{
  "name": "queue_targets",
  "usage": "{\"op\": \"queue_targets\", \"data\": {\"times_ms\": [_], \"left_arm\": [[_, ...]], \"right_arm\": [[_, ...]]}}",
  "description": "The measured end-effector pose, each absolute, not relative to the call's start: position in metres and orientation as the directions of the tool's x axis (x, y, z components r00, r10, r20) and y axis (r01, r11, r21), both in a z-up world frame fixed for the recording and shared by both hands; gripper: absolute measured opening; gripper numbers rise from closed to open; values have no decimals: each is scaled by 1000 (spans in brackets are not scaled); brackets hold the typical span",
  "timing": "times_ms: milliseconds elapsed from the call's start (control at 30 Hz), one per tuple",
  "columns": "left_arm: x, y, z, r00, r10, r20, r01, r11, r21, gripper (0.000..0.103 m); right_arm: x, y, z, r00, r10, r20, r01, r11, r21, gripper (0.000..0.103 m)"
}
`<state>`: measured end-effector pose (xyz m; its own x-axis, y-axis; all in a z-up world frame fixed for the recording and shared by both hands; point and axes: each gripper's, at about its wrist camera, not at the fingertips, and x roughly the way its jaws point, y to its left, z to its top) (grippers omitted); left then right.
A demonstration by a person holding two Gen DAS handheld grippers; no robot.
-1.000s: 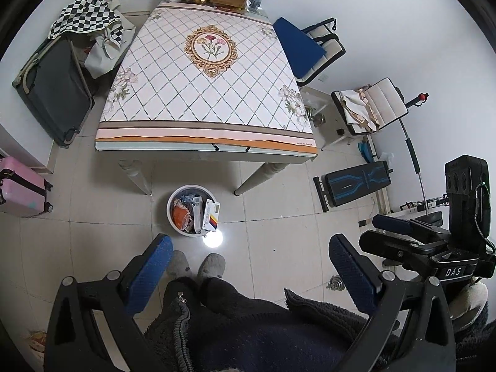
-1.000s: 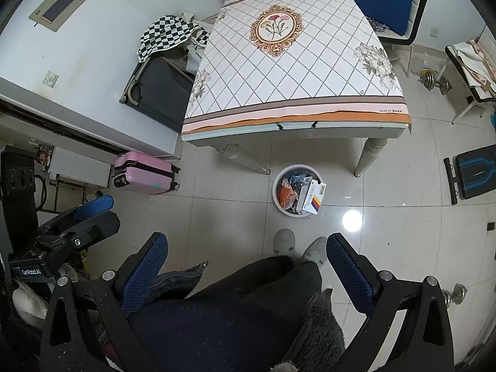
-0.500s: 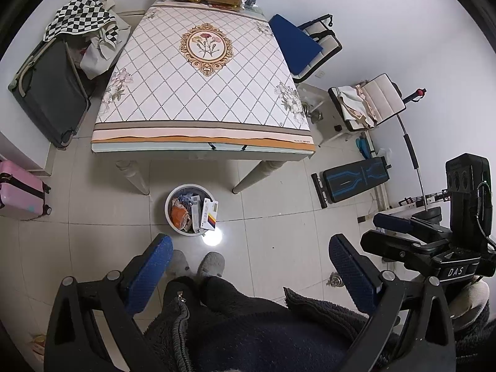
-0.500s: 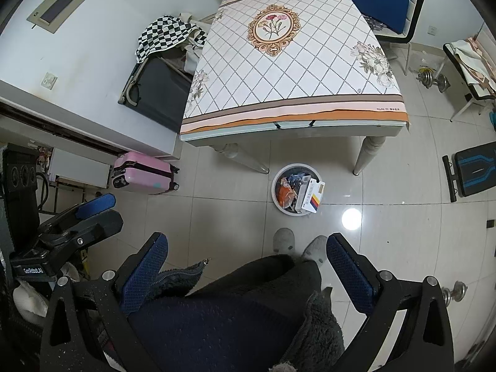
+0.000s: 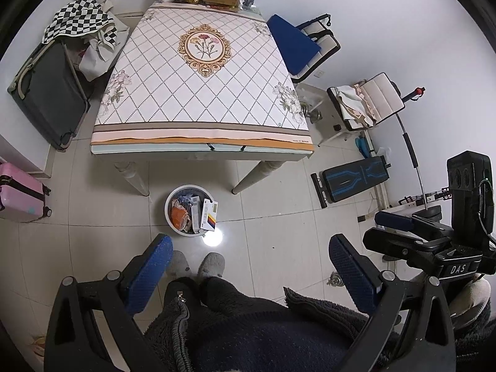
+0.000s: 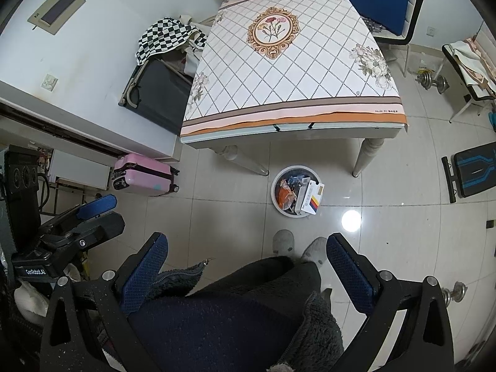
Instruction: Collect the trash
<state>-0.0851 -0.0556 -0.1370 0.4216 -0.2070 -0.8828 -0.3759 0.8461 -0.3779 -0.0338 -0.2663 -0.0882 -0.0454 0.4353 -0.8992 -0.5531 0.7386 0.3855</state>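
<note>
Left claw (image 5: 248,266) – fingers wide apart, nothing held; hangs over person's legs. Right claw (image 6: 246,265) – same, spread and empty. Trash bin (image 5: 170,214) – round, white, on floor tiles just in front of worktop (image 5: 201,93), packed w/ wrappers and a box (image 5: 208,215). Slippers (image 5: 210,263) near bin.

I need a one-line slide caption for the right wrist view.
Open right gripper above person's slippers, facing a trash-filled white bin beside the tablecloth-covered table.
</note>
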Motion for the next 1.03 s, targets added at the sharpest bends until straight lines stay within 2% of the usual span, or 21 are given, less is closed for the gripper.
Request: {"op": "queue_targets", "data": {"times_ms": [1033], "left_arm": [[-83, -60, -132, 432, -200, -879, -369, 850, -375, 103]], "right_arm": [[-27, -270, -84, -47, 442, -896, -564, 728, 390, 103]]}}
